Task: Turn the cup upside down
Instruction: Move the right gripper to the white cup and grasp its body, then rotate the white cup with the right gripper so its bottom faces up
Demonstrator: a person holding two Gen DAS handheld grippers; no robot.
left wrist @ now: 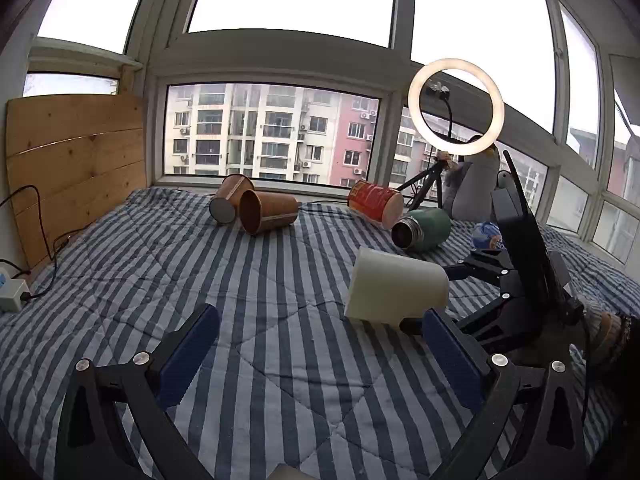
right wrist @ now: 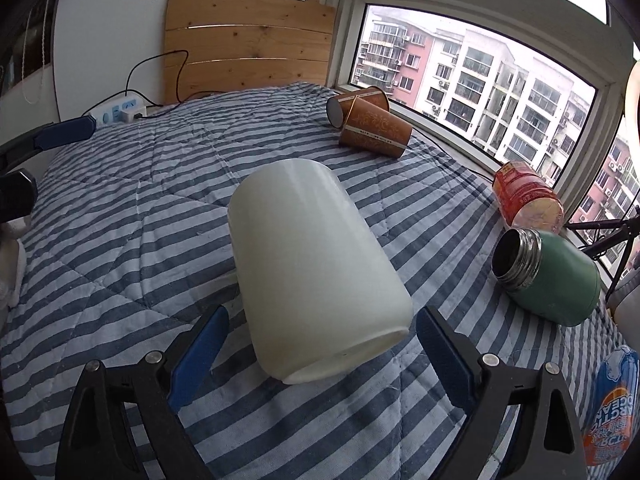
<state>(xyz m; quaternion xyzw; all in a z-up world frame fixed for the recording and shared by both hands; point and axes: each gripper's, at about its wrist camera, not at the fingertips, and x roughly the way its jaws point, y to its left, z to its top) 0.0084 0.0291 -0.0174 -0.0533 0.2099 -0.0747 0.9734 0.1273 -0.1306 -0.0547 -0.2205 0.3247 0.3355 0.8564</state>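
A white cup [right wrist: 316,268] lies on its side on the striped bedspread [right wrist: 140,208]. My right gripper [right wrist: 322,344] is open, its blue pads either side of the cup's near end without gripping it. In the left wrist view the white cup [left wrist: 396,290] lies to the right, with the right gripper's black frame [left wrist: 516,280] behind it. My left gripper [left wrist: 320,344] is open and empty above the bedspread [left wrist: 200,260], left of the cup.
Two brown paper cups [left wrist: 256,208], a red can [left wrist: 376,202] and a green flask [left wrist: 422,228] lie on their sides near the window. A ring light [left wrist: 456,108] on a tripod stands at the right. A wooden headboard [right wrist: 248,44] and a power strip [right wrist: 116,114] are at the bed's end.
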